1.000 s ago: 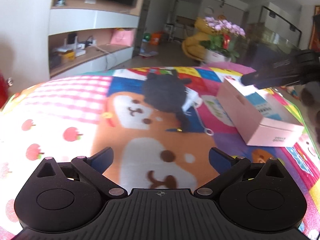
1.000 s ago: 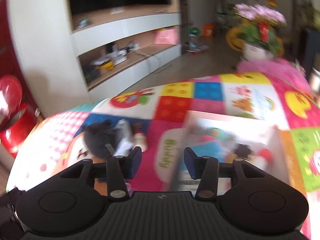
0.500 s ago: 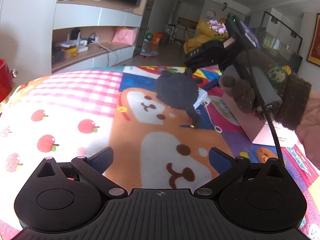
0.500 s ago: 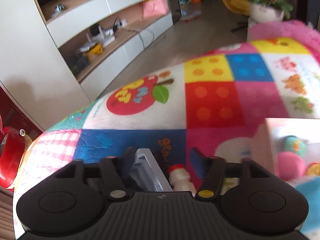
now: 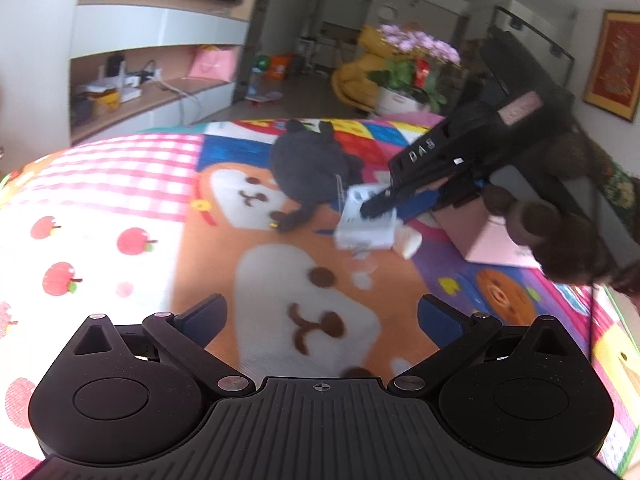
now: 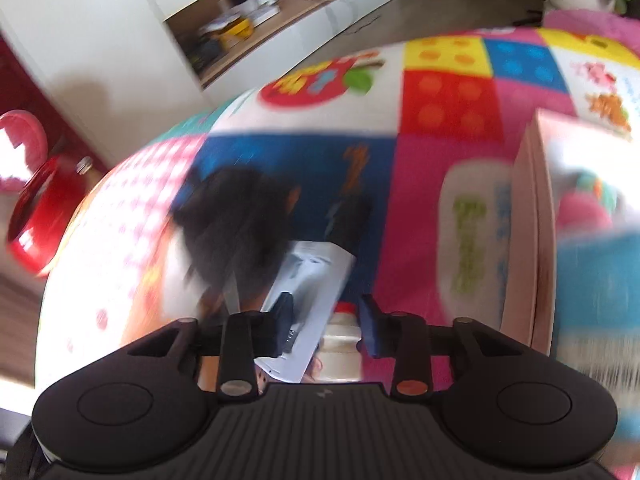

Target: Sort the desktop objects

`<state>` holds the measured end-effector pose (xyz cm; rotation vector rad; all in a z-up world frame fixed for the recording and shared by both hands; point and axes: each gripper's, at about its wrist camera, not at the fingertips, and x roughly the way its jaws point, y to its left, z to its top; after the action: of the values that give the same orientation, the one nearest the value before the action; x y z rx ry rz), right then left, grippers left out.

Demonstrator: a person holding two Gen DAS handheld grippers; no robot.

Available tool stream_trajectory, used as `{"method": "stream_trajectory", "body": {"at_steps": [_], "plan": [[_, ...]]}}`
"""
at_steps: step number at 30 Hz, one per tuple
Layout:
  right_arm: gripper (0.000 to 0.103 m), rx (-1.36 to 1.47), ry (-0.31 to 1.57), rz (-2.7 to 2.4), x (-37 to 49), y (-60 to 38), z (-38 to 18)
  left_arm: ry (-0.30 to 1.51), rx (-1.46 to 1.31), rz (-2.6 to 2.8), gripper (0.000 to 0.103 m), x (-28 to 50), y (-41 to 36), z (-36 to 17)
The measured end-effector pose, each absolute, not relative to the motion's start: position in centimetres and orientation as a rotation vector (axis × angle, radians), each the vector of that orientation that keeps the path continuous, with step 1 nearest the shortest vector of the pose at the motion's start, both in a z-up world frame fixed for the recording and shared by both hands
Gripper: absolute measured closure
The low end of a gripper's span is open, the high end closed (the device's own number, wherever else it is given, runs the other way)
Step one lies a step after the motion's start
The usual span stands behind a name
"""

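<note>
My right gripper [image 6: 326,326] has just been closing on the small bottle [image 6: 340,354]; left finger overlaps the white box [image 6: 310,280], may snag it. Left gripper [image 5: 320,316] open, empty.

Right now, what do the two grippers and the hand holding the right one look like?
Both are matte black plastic: ribbed centre plate, a round disc on each side, silver pivot screws, linkage arms ending in dark blue fingers. The right gripper has a long black body with pale lettering and a pink label. The hand on it wears a fuzzy brown glove.
</note>
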<state>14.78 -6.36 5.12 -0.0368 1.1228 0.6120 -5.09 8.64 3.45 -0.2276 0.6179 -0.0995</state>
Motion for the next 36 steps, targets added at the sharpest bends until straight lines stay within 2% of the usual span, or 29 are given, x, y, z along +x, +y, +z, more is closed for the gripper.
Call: {"method": "stream_trajectory", "body": {"at_steps": [7,9,11,12,19,21,22,23,29,36], "plan": [[0.069,0.016,1.147,0.71,6.5,-12.1,5.0,0.65,-0.149,-0.2,0.0,-5.9,6.2,3.5],[0.063,-0.035,1.078,0.684,4.0,-13.8,5.3,0.661,-0.132,-0.223,0.0,-5.6,5.3,3.3],[0.048,-0.087,1.005,0.629,1.9,-15.4,5.6,0.671,-0.118,-0.241,0.0,-5.3,4.4,3.2],[0.048,-0.091,0.981,0.611,1.2,-16.3,5.7,0.675,-0.111,-0.249,0.0,-5.2,3.9,3.2],[0.049,-0.051,0.853,0.528,1.5,-18.9,8.3,0.679,-0.084,-0.228,0.0,-4.2,2.1,3.0],[0.058,-0.079,0.818,0.525,2.3,-17.4,9.0,0.678,-0.094,-0.207,0.0,-4.2,2.4,3.0],[0.066,-0.09,0.806,0.537,2.6,-16.5,9.3,0.676,-0.097,-0.2,0.0,-4.3,2.6,3.0],[0.068,-0.102,0.8,0.546,3.1,-15.4,9.4,0.674,-0.098,-0.193,0.0,-4.3,2.8,3.1],[0.068,-0.197,0.818,0.439,8.7,-7.2,8.6,0.643,-0.131,-0.136,0.0,-5.1,5.2,3.4],[0.068,-0.336,0.867,0.196,15.0,-1.7,4.4,0.634,-0.218,-0.039,0.0,-5.6,8.3,2.8]]}}
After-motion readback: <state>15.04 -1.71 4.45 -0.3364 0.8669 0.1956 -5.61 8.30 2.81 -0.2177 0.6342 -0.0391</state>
